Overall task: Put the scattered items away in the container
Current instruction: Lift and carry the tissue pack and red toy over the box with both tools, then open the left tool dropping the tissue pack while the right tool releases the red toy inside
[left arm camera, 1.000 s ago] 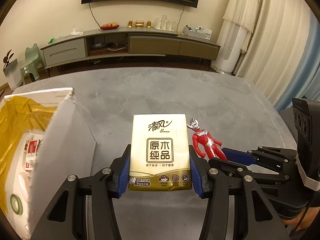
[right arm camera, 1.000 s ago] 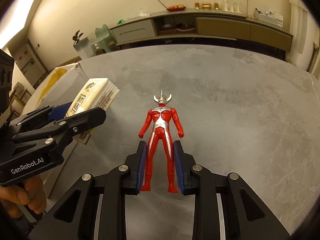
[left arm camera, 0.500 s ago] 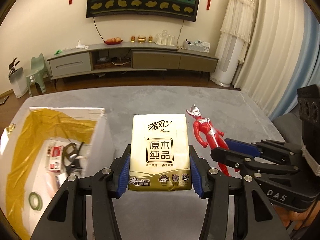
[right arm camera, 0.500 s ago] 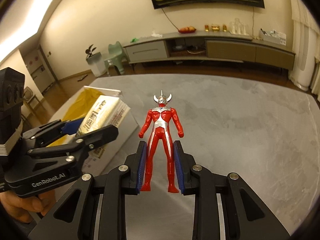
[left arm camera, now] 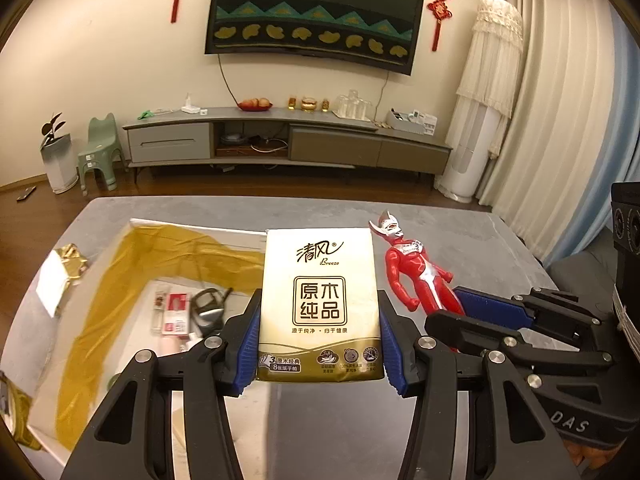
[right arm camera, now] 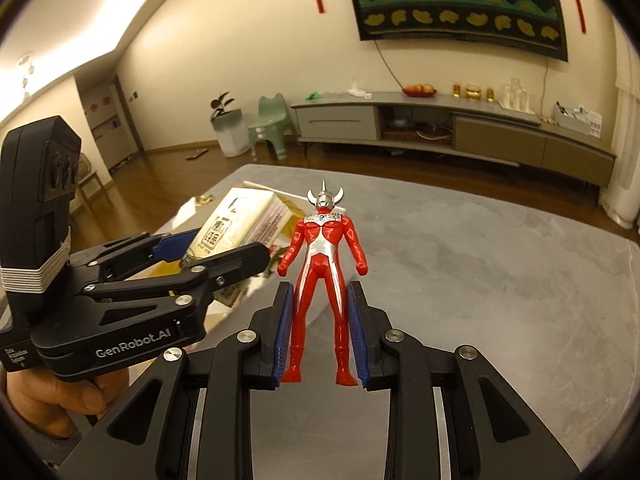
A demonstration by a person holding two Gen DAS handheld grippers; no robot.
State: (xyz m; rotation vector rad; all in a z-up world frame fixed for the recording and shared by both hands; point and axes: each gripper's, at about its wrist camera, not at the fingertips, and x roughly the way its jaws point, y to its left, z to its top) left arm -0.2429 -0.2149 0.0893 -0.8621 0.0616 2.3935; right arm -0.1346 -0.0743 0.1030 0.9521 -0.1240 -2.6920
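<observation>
A tissue pack [left arm camera: 320, 304] is clamped in the left gripper [left arm camera: 320, 350] above the box [left arm camera: 120, 280]; just beside it, a red figure [right arm camera: 322, 280] is clamped in the right gripper [right arm camera: 322, 338].

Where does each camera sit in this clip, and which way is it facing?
Left wrist: on the left gripper, looking along its fingers at the clamped tissue pack, the open box below-left; the right gripper shows at right.
Right wrist: on the right gripper, facing the gripped red figure and grey table; the left gripper and a hand show at left.
Shared: pack, figure, table, TV cabinet.
</observation>
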